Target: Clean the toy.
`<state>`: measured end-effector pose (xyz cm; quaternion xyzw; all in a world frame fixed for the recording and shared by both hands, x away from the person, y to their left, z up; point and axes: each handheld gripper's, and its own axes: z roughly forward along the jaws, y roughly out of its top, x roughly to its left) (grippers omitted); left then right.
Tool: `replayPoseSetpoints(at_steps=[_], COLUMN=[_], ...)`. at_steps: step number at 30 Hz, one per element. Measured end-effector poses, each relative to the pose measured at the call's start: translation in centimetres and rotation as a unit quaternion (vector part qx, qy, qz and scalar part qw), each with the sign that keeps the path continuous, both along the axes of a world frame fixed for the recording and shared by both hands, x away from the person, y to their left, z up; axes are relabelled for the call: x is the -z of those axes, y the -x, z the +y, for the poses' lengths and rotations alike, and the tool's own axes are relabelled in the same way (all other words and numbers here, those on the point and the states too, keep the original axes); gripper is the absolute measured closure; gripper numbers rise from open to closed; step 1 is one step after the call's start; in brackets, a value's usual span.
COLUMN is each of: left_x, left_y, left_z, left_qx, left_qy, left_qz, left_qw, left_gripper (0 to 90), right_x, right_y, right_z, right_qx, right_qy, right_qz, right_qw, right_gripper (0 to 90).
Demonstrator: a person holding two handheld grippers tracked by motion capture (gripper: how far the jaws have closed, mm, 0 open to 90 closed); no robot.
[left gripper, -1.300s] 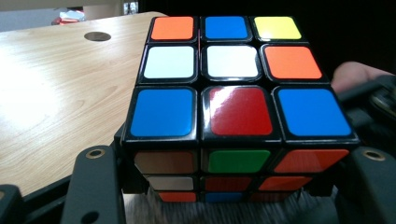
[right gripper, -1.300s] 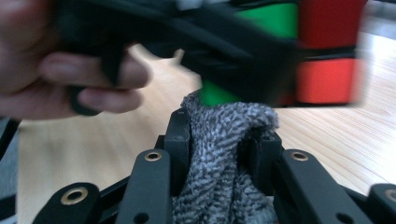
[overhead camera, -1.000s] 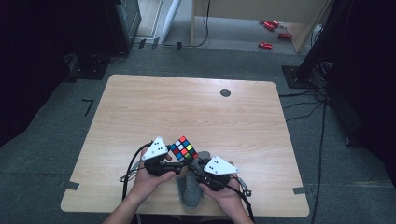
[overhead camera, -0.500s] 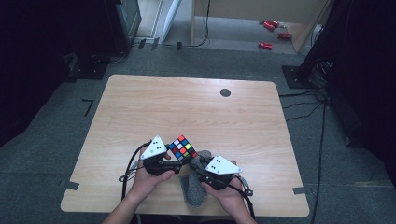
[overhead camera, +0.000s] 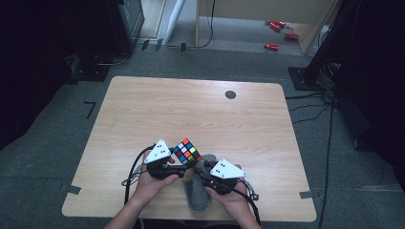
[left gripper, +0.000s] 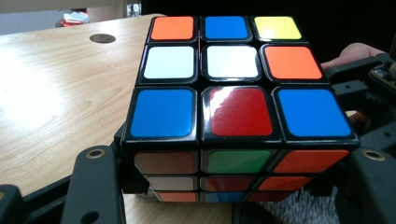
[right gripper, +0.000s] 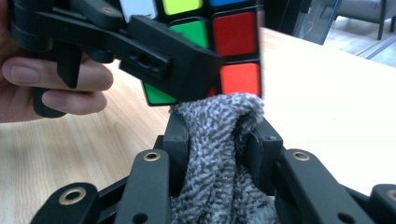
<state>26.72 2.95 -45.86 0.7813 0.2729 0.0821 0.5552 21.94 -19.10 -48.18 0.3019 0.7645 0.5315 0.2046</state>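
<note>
A scrambled Rubik's cube (overhead camera: 187, 151) is held above the wooden table (overhead camera: 191, 109) near its front edge. My left gripper (overhead camera: 177, 164) is shut on it, one jaw on each side (left gripper: 233, 179). The cube's top face (left gripper: 233, 70) shows blue, red, white, orange and yellow stickers. My right gripper (overhead camera: 204, 171) is shut on a bunched grey cloth (overhead camera: 197, 193), which hangs down to the table. The cloth's folded top (right gripper: 217, 116), pinched by my right gripper (right gripper: 219, 137), touches the lower edge of the cube (right gripper: 236, 42). A black jaw of the left gripper (right gripper: 154, 56) crosses in front.
A dark round grommet (overhead camera: 230, 94) sits in the table's far right part. Red objects (overhead camera: 277, 28) lie on the floor beyond the table. Cables (overhead camera: 133, 171) trail from the grippers over the front edge. A hand (right gripper: 60, 84) wraps the left gripper's handle.
</note>
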Motion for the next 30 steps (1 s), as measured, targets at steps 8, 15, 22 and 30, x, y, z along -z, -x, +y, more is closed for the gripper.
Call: replayPoseSetpoints(at_steps=[8, 15, 22, 30], left_x=[0.0, 0.0, 0.2, 0.4], left_y=[-0.2, -0.3, -0.5, -0.6], left_z=[0.5, 0.6, 0.8, 0.8], left_qx=[-0.008, -0.011, -0.016, -0.019], left_qy=[0.002, -0.001, -0.004, -0.006], left_qz=[0.004, 0.004, 0.007, 0.01], left_qw=[1.0, 0.9999, 0.9998, 0.9997], left_gripper=[34.8, 34.9, 34.9, 34.8], right_x=[0.2, -0.5, -0.7, 1.2], right_y=[0.4, -1.3, -2.4, -3.5], right_z=[1.1, -3.4, -7.1, -8.8], right_qx=[-0.033, 0.066, 0.164, 0.194], right_qy=[0.005, -0.019, -0.016, 0.002], right_qz=[-0.001, -0.005, 0.001, 0.041], right_qw=[0.9994, 0.9977, 0.9863, 0.9802], right_gripper=[66.0, 66.5, 65.5, 59.0])
